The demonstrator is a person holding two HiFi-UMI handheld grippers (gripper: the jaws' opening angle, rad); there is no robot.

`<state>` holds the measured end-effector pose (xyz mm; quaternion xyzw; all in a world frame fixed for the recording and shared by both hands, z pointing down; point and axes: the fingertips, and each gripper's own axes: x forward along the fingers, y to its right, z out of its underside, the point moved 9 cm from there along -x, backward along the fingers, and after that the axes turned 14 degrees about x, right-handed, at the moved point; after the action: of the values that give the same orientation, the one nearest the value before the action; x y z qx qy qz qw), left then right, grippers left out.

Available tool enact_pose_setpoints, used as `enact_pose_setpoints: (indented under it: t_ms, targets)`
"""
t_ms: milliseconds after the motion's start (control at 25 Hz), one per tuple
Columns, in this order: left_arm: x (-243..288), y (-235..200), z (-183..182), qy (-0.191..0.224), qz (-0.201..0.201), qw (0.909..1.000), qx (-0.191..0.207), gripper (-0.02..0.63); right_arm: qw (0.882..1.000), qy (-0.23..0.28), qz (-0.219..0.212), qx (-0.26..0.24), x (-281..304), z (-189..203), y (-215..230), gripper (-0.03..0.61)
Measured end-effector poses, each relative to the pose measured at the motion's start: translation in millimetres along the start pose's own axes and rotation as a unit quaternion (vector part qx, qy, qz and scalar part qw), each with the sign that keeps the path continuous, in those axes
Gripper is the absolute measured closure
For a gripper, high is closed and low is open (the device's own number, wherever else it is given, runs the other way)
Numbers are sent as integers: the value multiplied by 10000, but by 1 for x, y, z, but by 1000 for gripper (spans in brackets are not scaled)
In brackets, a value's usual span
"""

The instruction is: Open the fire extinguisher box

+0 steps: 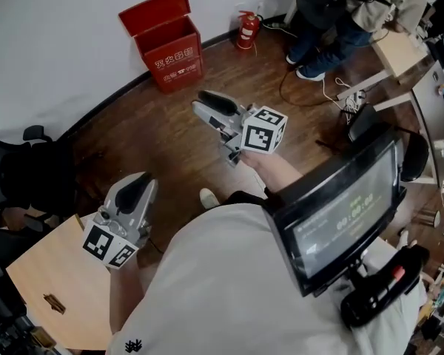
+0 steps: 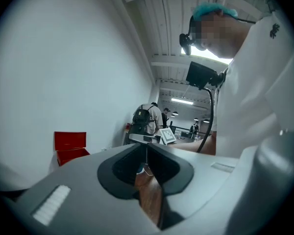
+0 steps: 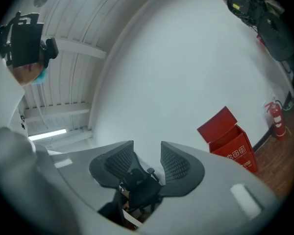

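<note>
The red fire extinguisher box (image 1: 167,46) stands on the wooden floor against the white wall, its lid tilted up and back. It also shows in the left gripper view (image 2: 70,147) and in the right gripper view (image 3: 230,137). My right gripper (image 1: 199,101) hovers in the air well short of the box, pointing towards it, jaws apart and empty (image 3: 147,150). My left gripper (image 1: 139,180) is held lower and nearer my body, its jaws together with nothing in them (image 2: 146,150).
A red fire extinguisher (image 1: 247,29) stands by the wall to the right of the box. A person (image 1: 333,17) crouches at the far right near cables (image 1: 333,87) and a desk (image 1: 399,50). A black office chair (image 1: 29,172) and a wooden tabletop (image 1: 55,279) are at my left.
</note>
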<state>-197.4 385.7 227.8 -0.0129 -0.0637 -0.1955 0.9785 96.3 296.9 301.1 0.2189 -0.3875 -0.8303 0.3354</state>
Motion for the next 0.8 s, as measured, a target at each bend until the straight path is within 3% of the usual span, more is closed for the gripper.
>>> enact_pose_setpoints:
  t_ms: [560, 800]
  targets:
    - [39, 151, -13, 380, 181, 9987, -289, 571, 9976, -357, -103, -586, -151, 11, -84, 419]
    - [49, 201, -18, 347, 155, 9990, -240, 571, 9945, -484, -168, -912, -209, 10, -113, 419]
